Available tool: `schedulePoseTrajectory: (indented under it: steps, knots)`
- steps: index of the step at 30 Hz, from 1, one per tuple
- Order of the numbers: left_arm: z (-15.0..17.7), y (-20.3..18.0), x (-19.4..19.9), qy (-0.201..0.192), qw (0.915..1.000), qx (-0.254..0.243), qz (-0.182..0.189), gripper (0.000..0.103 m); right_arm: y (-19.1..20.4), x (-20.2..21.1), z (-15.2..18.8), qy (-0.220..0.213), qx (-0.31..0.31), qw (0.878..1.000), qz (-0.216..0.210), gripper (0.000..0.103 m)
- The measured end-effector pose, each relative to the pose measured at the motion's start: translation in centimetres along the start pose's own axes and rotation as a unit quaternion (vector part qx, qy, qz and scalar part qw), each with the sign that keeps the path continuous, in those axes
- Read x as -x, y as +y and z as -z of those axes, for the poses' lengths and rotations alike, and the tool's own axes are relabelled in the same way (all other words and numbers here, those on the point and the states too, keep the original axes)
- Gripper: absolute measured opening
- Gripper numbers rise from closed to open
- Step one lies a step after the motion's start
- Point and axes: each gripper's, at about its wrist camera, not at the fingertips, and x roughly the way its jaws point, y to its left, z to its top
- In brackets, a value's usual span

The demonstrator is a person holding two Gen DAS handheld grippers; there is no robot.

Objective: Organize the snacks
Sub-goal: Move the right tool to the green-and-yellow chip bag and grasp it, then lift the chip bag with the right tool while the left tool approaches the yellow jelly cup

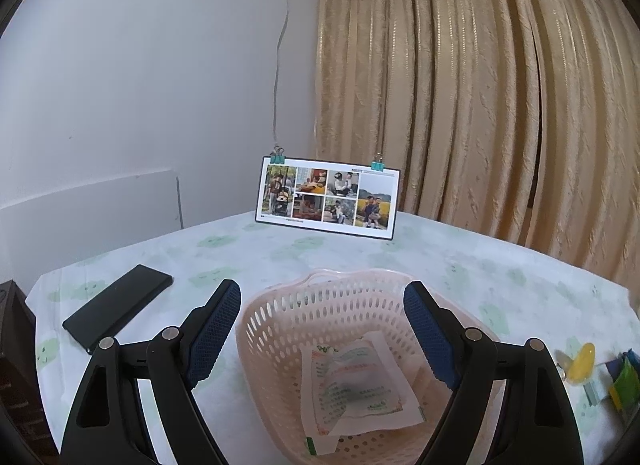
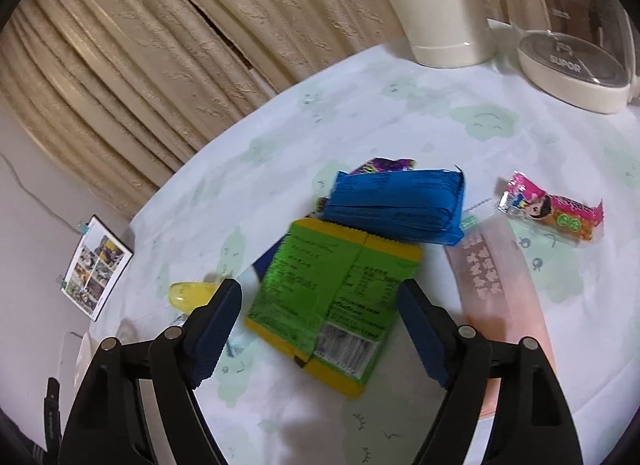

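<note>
Hovering above a pink perforated basket (image 1: 360,305), the left gripper (image 1: 322,297) is holding its blue-padded fingers wide apart, gripping nothing. A black phone (image 1: 118,307) is lying to its left on the cloud-print tablecloth (image 1: 480,265). Inside the basket a white snack packet (image 1: 356,381) with green print is resting flat, a second packet half hidden beneath it; the lettering is too small to read. Behind, a photo collage board (image 1: 326,198) held by two teal binder clips is standing before a beige curtain (image 1: 480,85). At the far right edge of the left wrist view a yellow jelly cup (image 1: 582,363) and some wrappers are being cut off by the lens rim.

In the right wrist view, the right gripper (image 2: 320,297) is also spread open, its fingers flanking the near end of a green-and-yellow snack packet (image 2: 332,297) without clamping it; motion blur is smearing the printed panel, leaving only a barcode recognisable. A blue packet (image 2: 396,201) is overlapping the green one's far edge and covering most of a purple wrapper (image 2: 384,165). A translucent pink packet (image 2: 496,277) is lying to the right, partly behind the gripper finger, and a pink snack bar (image 2: 552,211) sits well apart beyond it. A cream kettle (image 2: 436,1) is cropped at the top; the appliance base (image 2: 572,69) beside it reads "SUPOR".
</note>
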Motion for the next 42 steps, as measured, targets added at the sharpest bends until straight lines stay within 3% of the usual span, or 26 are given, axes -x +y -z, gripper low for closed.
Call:
schedulePoseTrajectory:
  steps: [9,16,23,29,35,42]
  knots:
    - [0.1,-1.3,0.5,0.001,0.9996,-0.019,0.02,0.084,0.9,-1.7,-0.4,0.018,0.016,1.0,0.017,0.09]
    - [0.0,-3.4,0.7,0.022,0.9971,-0.042,0.06,0.084,2.3,-3.1,-0.6,0.028,0.075,0.996,0.039,0.102]
    - [0.1,-6.9,1.3,0.039,0.9904,-0.079,0.106,0.084,3.3,-3.6,0.1,0.031,0.141,0.987,0.075,0.1]
    - [0.2,-10.4,1.3,0.062,0.9809,-0.11,0.148,0.084,2.8,-3.2,-0.1,0.035,0.14,0.987,0.064,0.094]
    - [0.8,-14.0,-0.2,0.117,0.9627,-0.128,0.208,0.084,2.0,-2.3,-0.2,0.036,0.125,0.99,0.049,0.094]
    - [1.7,-18.1,-0.7,0.138,0.9473,-0.152,0.246,0.084,2.1,-0.8,-0.5,0.018,0.117,0.993,0.022,0.094]
